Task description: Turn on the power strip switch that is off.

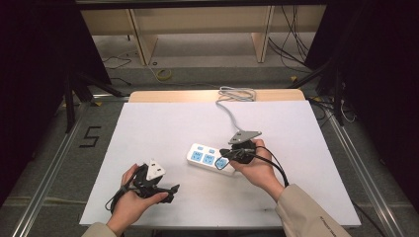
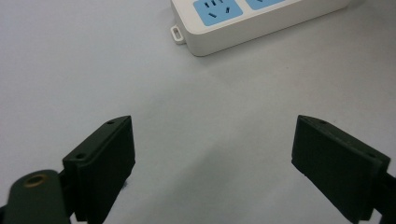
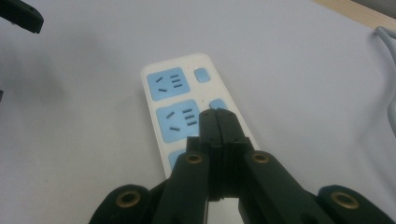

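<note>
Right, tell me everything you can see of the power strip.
The power strip is a white, plastic-looking bar lying flat on the white table, sockets up. It has blue socket faces in a row, a small blue switch beside each, and a small loop tab at the end nearer the left gripper. A grey cable runs from it to the table's far edge. The right gripper, jaws shut, has its tips at the middle switch; contact is unclear.

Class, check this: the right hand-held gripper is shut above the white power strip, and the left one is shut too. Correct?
Not quite. The left hand-held gripper is open, jaws wide apart in the left gripper view. The right hand-held gripper is indeed shut above the power strip.
</note>
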`<state>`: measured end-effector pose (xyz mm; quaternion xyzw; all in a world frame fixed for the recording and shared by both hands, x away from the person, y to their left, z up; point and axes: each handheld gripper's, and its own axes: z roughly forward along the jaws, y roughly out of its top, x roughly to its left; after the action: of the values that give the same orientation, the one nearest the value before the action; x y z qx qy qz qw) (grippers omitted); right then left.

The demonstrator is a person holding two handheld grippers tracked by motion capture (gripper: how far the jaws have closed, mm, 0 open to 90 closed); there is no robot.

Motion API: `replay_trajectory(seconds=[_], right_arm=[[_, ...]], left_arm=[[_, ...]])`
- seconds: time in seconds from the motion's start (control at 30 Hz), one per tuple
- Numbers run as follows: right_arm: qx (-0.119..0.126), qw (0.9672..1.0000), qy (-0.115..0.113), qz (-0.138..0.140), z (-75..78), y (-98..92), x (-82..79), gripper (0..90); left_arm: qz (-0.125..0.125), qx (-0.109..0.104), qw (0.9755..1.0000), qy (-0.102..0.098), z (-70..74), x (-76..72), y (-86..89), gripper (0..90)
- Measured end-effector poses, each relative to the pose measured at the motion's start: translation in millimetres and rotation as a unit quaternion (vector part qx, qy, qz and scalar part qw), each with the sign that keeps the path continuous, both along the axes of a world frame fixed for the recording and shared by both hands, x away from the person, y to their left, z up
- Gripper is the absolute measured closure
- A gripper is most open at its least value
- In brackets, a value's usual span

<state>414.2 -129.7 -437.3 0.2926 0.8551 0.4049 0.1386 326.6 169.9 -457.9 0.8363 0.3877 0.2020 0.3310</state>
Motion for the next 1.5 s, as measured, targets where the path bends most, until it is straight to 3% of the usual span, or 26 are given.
replay_trajectory(seconds=[0.93, 1.5], right_arm=[[0.002, 0.9997, 0.019, -0.016, -9.3, 10.2, 17.0, 90.0], [-0.020, 0.9992, 0.031, -0.017, -15.1, 27.8, 28.3, 90.0]], left_arm=[[0.001, -0.002, 1.0000, 0.002, 0.0, -0.8, -0.5, 13.3], [-0.001, -0.001, 1.0000, 0.000, 0.4, -2.0, -0.5, 13.3]])
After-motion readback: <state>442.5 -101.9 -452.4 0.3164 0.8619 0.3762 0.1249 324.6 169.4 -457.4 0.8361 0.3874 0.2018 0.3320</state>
